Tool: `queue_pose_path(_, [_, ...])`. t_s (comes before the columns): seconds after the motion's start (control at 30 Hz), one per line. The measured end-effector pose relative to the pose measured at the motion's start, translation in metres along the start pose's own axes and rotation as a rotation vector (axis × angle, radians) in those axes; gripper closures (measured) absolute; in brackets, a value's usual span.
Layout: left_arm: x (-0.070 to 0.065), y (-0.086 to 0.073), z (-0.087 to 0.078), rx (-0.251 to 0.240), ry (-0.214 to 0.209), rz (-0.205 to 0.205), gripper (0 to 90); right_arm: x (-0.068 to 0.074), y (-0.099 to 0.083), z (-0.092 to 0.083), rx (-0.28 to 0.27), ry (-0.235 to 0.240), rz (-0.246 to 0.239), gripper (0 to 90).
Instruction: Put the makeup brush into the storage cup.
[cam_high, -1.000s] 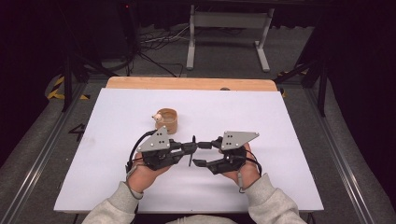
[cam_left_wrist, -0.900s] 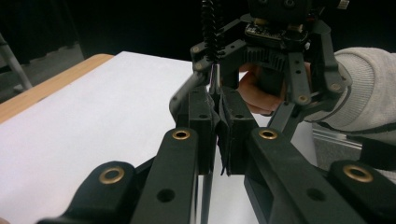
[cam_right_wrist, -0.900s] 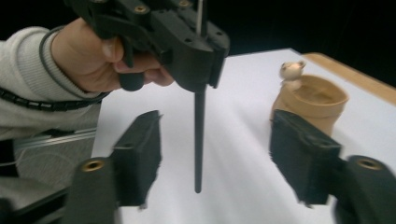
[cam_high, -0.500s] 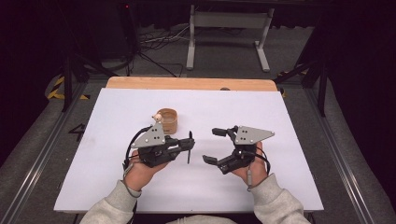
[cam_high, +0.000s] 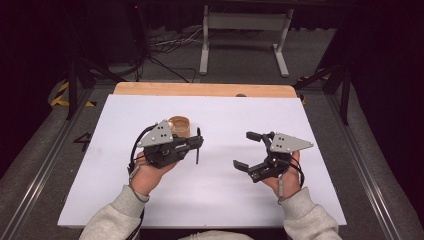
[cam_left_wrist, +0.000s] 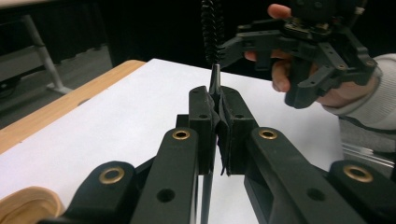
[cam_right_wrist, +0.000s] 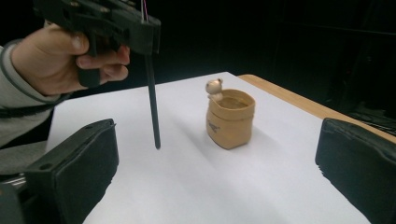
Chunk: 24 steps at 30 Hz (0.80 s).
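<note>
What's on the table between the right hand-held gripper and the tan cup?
Nothing lies there: in the right gripper view, bare white table runs from the right hand-held gripper to the tan cup.

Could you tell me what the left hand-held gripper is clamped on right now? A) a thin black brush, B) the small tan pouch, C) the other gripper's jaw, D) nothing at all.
A: the left hand-held gripper has its jaws pressed shut on a thin black brush, bristles above, handle hanging below; the tan pouch stands apart on the table.
</note>
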<state>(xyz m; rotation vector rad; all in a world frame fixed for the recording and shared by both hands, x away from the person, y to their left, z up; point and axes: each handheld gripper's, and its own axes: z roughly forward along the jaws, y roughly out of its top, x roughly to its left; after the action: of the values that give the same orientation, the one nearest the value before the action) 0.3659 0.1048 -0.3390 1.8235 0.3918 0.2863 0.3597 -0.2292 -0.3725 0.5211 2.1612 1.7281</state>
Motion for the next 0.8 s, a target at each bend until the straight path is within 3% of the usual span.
queue_pose_path(0.23, [0.007, 0.005, 0.001, -0.001, 0.036, -0.02, 85.1, -0.002, -0.007, -0.004, 0.018, -0.022, 0.005, 0.0])
queue_pose_path(0.37, [0.013, 0.006, 0.001, 0.005, 0.079, -0.036, 85.1, -0.004, -0.012, -0.005, 0.025, -0.036, 0.031, 0.0])
queue_pose_path(0.47, [0.017, 0.006, 0.001, 0.002, 0.094, -0.064, 85.1, -0.006, -0.015, -0.007, 0.024, -0.049, 0.04, 0.0])
queue_pose_path(0.8, [0.03, 0.009, 0.003, -0.003, 0.152, -0.09, 85.1, -0.011, -0.021, -0.013, 0.026, -0.076, 0.036, 0.0])
